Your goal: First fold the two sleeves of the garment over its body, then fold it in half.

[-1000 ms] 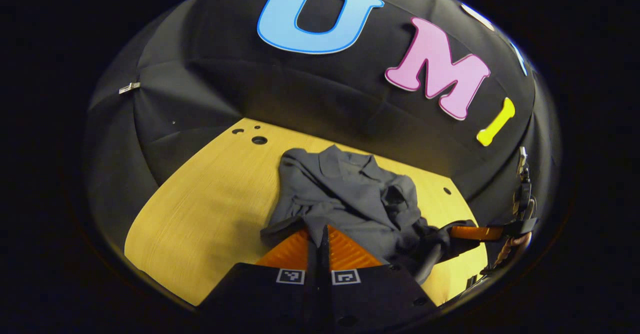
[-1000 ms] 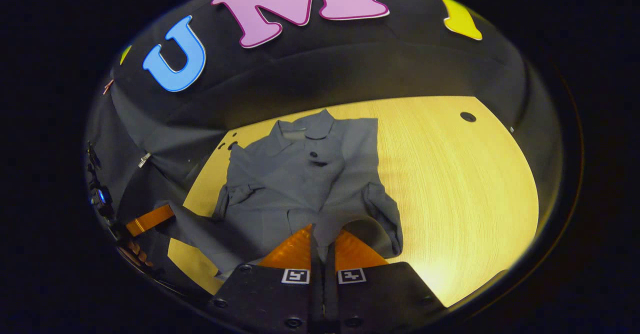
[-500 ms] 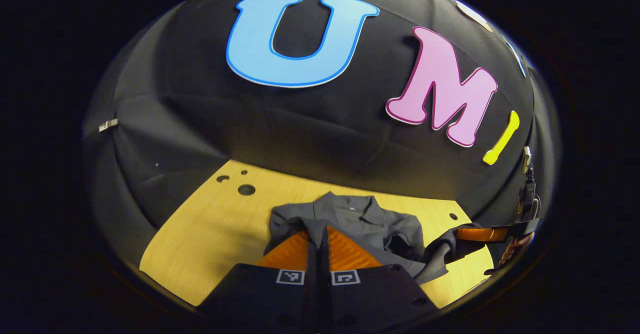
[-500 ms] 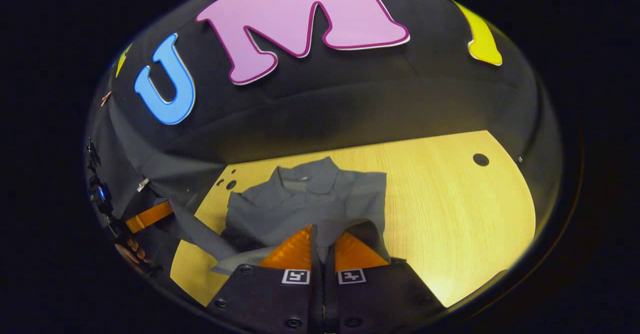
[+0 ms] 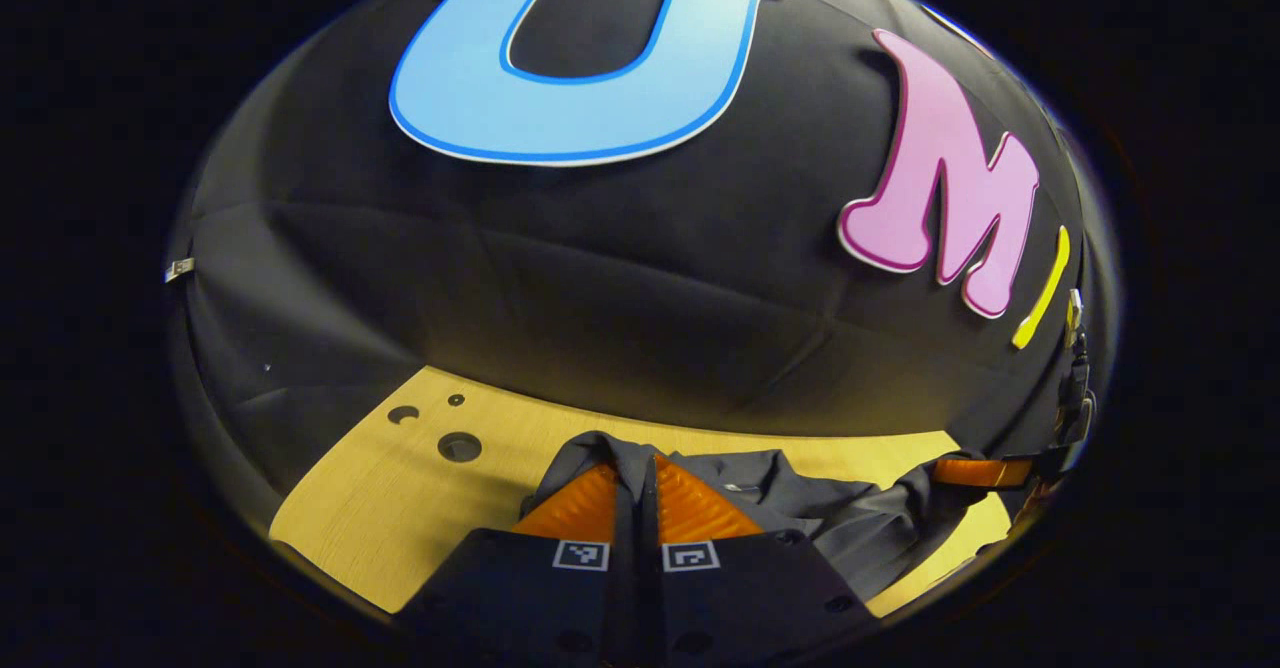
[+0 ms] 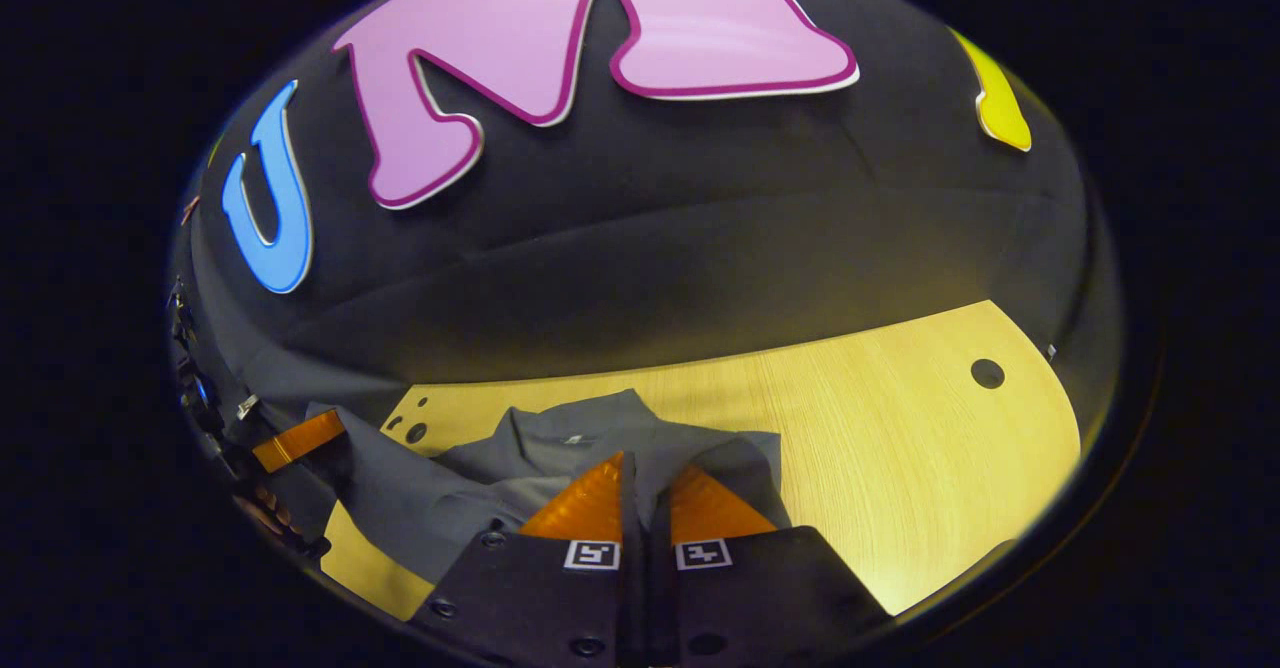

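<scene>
Both hand-held grippers pinched narrow on grey cloth: the left hand-held gripper (image 5: pixel 640 483) and the right hand-held gripper (image 6: pixel 645 483) each clamp an edge of the garment (image 6: pixel 560 443), which lies on the wooden surface (image 6: pixel 900 448) with its collar toward the booth wall. Fold-in-half looks under way. Risks, as I judge them: uneven travel of the two grips skewing the fold, thin cloth slipping a pinch, or dragging disturbing the tucked sleeves.
</scene>
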Available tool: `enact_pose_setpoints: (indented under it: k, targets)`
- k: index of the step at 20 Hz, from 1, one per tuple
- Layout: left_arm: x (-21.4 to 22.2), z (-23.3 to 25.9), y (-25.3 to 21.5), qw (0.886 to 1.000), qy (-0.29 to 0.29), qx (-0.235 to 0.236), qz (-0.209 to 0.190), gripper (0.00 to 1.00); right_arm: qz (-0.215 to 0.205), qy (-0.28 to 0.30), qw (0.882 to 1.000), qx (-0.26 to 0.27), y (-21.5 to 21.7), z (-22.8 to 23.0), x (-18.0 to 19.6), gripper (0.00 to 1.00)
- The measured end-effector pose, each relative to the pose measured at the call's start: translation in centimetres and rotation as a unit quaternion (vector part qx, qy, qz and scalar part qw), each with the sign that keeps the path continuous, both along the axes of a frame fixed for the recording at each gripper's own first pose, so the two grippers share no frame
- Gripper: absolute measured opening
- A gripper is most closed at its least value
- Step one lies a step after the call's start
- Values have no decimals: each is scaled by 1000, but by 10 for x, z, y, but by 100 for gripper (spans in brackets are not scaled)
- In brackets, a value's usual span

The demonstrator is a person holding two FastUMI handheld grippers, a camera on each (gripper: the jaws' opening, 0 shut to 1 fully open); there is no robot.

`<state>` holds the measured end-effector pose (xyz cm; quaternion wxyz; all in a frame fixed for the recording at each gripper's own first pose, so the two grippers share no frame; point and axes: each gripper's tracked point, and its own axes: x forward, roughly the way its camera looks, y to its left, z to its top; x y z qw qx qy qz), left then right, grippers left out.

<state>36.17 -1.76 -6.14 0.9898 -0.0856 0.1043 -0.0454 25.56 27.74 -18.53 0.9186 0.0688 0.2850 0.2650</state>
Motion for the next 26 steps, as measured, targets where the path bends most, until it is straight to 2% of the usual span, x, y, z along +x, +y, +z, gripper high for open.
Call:
enact_pose_setpoints:
  k: [2, 3, 4, 9, 12, 13, 14, 15, 16, 17, 18, 19, 21, 22, 23, 26]
  targets:
    - [16, -14, 2, 1000, 0, -2, 3, 5, -10, 0, 1000, 1, 5, -14, 14, 6]
    - [24, -19, 2, 1000, -2, -2, 3, 8, -13, 1, 1000, 1, 6, -20, 19, 6]
    - [31, -23, 6, 1000, -2, 1, 6, 5, -14, -1, 1000, -1, 9, -26, 24, 5]
    - [51, -43, 11, 1000, 5, -7, 13, 7, -28, 5, 1000, -11, 8, -47, 39, 6]
    - [52, -55, 6, 999, 26, 8, 21, 7, -29, 13, 999, -16, 3, -46, 34, 14]
    - [49, -54, 8, 999, 29, 23, 26, 13, -28, 9, 999, -16, 2, -41, 30, 16]
    - [41, -43, 2, 999, 23, 33, 22, 16, -26, 1, 999, -22, -4, -33, 24, 11]
    - [34, -27, -4, 999, 8, 37, 13, 23, -29, -13, 999, -28, -7, -25, 22, 19]
    - [26, -10, -5, 999, -9, 50, 14, 31, -32, -31, 999, -32, -12, -13, 18, 34]
    - [16, 6, -1, 998, -22, 66, 13, 43, -37, -49, 997, -35, -19, 1, 14, 42]
    - [4, 20, -1, 996, -34, 79, 9, 51, -41, -64, 997, -29, -23, 15, 9, 61]
    - [-11, 35, -1, 995, -45, 94, 10, 51, -44, -71, 996, -22, -27, 27, 1, 80]
    - [-39, 61, 4, 991, -67, 113, 17, 84, -55, -74, 996, -7, -36, 48, -18, 83]
    - [-58, 74, 3, 990, -78, 113, 17, 100, -60, -77, 995, -2, -44, 63, -30, 88]
    - [-75, 86, 0, 990, -88, 111, 14, 99, -63, -82, 995, 0, -50, 70, -38, 98]
    - [-129, 115, -5, 986, -118, 113, 6, 98, -71, -120, 990, -15, -77, 100, -70, 98]
